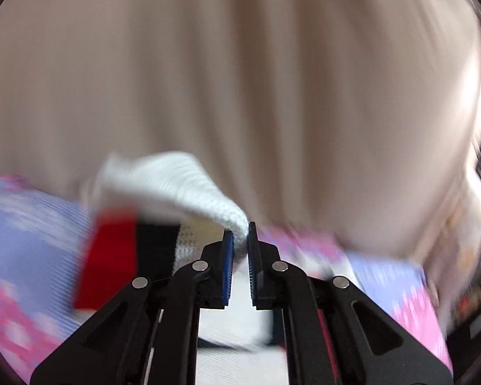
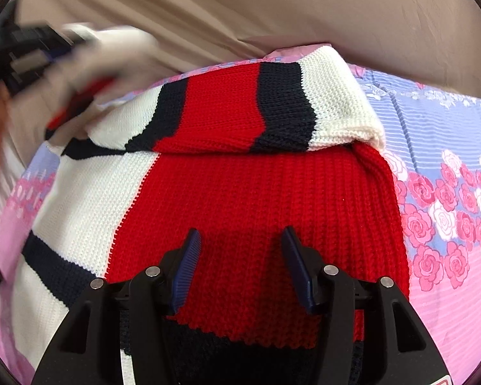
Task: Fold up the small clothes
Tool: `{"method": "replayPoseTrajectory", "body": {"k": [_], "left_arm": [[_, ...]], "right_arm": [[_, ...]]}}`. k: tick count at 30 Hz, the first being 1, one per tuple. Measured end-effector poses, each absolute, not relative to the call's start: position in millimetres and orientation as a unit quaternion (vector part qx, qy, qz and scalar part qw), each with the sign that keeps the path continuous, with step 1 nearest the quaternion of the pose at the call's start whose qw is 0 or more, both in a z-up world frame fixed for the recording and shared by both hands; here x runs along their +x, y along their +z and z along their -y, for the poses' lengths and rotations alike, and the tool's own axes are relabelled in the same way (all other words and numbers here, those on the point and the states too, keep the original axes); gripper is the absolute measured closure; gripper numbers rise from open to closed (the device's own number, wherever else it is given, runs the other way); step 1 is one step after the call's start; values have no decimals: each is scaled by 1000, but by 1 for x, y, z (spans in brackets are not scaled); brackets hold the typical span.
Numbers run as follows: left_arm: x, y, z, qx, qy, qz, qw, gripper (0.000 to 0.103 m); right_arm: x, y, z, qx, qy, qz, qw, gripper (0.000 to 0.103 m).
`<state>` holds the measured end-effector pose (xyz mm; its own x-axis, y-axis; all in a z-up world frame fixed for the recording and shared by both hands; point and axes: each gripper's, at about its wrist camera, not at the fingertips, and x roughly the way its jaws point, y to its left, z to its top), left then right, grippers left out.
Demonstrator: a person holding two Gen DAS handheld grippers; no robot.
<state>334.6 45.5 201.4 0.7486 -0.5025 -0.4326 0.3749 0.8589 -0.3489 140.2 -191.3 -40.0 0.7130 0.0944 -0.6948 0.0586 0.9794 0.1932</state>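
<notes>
1. Lying on the floral sheet (image 2: 449, 147): striped knit sweater (image 2: 240, 192), one white edge lifting up and leftward.
2. Pinching that white knit edge: left gripper (image 1: 239, 240), fingers narrow.
3. Hovering wide open directly over the red band, nearer the body: right gripper (image 2: 239, 240).
4. Showing no readable labels or writing.

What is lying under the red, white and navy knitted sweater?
Under the red, white and navy knitted sweater lies a lilac and pink sheet with a rose print, visible around its edges. What is beneath the sweater's middle is covered.
</notes>
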Motion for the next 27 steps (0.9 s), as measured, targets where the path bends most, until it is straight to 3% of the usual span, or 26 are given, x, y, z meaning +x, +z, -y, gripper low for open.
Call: {"method": "replayPoseTrajectory", "body": {"k": [4, 6, 8, 12, 15, 20, 21, 22, 23, 25, 26, 27], "left_arm": [[327, 105, 54, -74, -293, -377, 875, 91], [314, 72, 59, -82, -282, -411, 863, 75], [302, 62, 41, -119, -285, -414, 857, 72], [289, 93, -18, -159, -238, -371, 884, 43], [304, 100, -59, -183, -188, -361, 895, 40], [329, 83, -124, -303, -125, -384, 863, 40], [332, 77, -129, -320, -122, -388, 855, 40], [335, 72, -132, -337, -122, -392, 847, 40], [338, 68, -132, -351, -124, -394, 840, 41], [342, 70, -129, -361, -126, -394, 836, 49], [343, 76, -129, -363, -134, -389, 836, 62], [342, 83, -128, -365, -140, -382, 837, 67]], "right_arm": [[139, -40, 205, 140, 31, -374, 916, 50], [139, -38, 210, 148, 31, -375, 915, 48], [143, -33, 214, 156, 42, -377, 912, 46], [168, -8, 218, 165, 66, -372, 911, 44], [201, 5, 224, 197, 94, -372, 902, 35], [258, -10, 221, 217, 79, -411, 882, 35], [266, -13, 217, 216, 81, -416, 880, 47], [272, -12, 212, 208, 83, -416, 881, 76], [277, -7, 205, 190, 84, -416, 885, 93], [274, 28, 196, 160, 85, -368, 912, 93], [266, 49, 194, 148, 91, -337, 925, 93], [257, 70, 195, 141, 96, -303, 938, 94]]}}
